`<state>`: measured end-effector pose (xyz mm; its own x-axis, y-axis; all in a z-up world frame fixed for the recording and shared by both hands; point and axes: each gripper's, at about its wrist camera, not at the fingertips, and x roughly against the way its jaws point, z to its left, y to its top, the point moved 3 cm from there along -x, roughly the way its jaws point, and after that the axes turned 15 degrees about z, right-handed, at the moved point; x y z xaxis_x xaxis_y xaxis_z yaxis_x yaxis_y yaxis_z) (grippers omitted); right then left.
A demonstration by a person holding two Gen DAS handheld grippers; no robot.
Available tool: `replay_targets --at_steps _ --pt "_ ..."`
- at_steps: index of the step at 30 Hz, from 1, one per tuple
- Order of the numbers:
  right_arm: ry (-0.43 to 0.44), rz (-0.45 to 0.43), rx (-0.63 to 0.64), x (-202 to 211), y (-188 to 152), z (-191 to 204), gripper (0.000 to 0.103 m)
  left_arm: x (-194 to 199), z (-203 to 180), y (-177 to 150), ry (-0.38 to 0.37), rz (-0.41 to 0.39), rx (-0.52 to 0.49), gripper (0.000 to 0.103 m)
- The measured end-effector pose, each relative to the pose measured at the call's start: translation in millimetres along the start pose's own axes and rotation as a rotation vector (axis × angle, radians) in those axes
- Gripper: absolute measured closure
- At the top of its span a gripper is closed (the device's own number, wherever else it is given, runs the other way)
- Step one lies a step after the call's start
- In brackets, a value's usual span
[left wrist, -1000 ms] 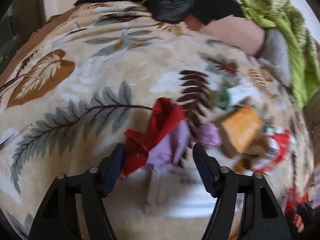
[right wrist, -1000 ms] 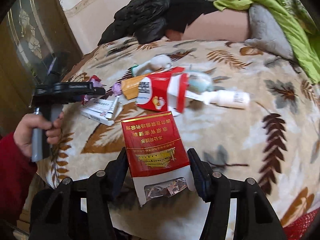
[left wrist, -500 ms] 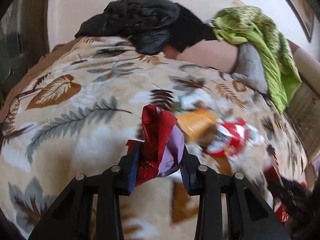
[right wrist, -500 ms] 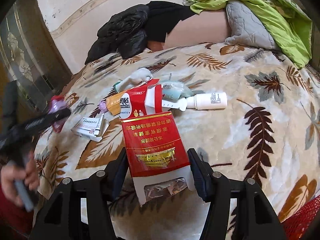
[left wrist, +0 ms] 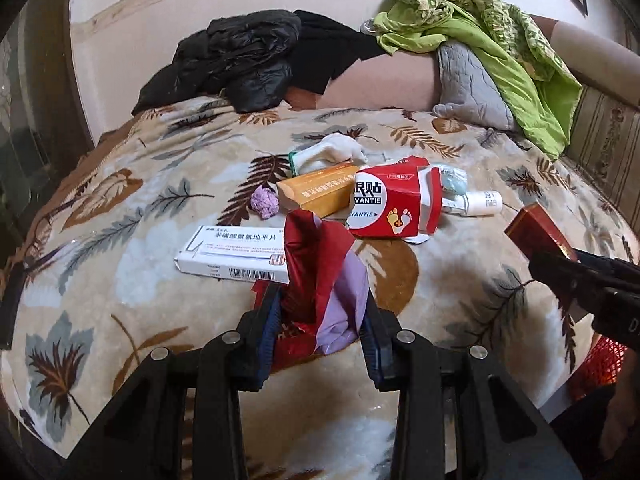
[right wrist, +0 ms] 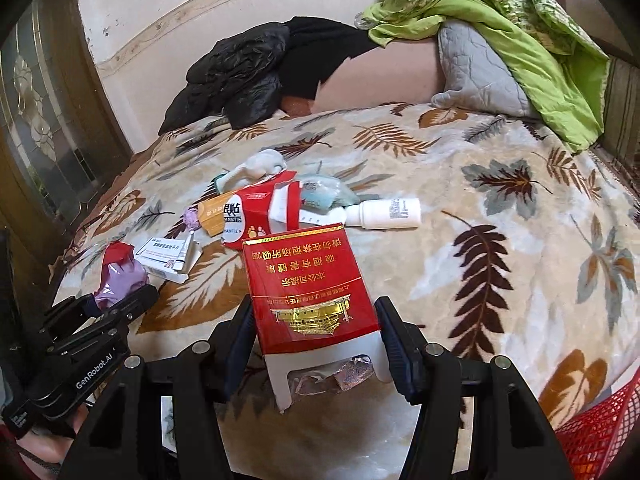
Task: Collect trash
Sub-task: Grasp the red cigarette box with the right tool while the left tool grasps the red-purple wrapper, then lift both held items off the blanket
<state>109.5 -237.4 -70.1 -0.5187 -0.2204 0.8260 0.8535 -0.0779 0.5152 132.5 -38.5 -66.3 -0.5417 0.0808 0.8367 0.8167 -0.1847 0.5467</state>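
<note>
**Both grippers loaded, carry to the bin next**

Closest to me, my left gripper (left wrist: 320, 332) is clamped on a crumpled red and lilac wrapper (left wrist: 324, 280), which stands up between the pads, clear of the blanket (left wrist: 120, 272). My right gripper (right wrist: 316, 340) is clenched on a red cigarette pack (right wrist: 308, 284), jaws pressing its two long sides near the torn white bottom where foil shows. At the lower right corner of the right view sits a red mesh basket (right wrist: 600, 428); I judge that is where this trash belongs, though only its rim shows.

To do this step well, I'd keep both squeezes firm and swing toward the basket without dipping, since the wrapper is soft and could slip out if the pads ease. I'd release the pack only once it is over the mesh opening, and bring the two grippers in one at a time so they don't knock together.

Just beyond my left pads lies a white medicine box (left wrist: 236, 254), flat on the blanket. Past it come a small lilac paper ball (left wrist: 264, 202), an orange carton (left wrist: 320, 194) and a torn red foot-patch box (left wrist: 394, 208), bunched and touching. A white bottle (right wrist: 386, 212) lies on its side just right of that pile, with a crumpled white tissue (left wrist: 336, 150) behind. All still to collect.

Farthest back, a black jacket (right wrist: 236, 76), a grey pillow (right wrist: 476, 72) and green bedding (right wrist: 520, 32) are heaped against the wall, well clear of my path.
</note>
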Motion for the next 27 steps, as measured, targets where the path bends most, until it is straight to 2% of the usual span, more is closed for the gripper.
replay_targets --at_steps 10,27 --pt "-0.007 -0.004 -0.018 2.9 -0.7 -6.2 0.040 2.4 -3.1 -2.3 0.055 -0.032 -0.025 0.067" --pt "-0.008 -0.001 -0.012 -0.8 0.3 -4.5 0.040 1.2 -2.9 -2.3 0.043 -0.032 -0.028 0.067"
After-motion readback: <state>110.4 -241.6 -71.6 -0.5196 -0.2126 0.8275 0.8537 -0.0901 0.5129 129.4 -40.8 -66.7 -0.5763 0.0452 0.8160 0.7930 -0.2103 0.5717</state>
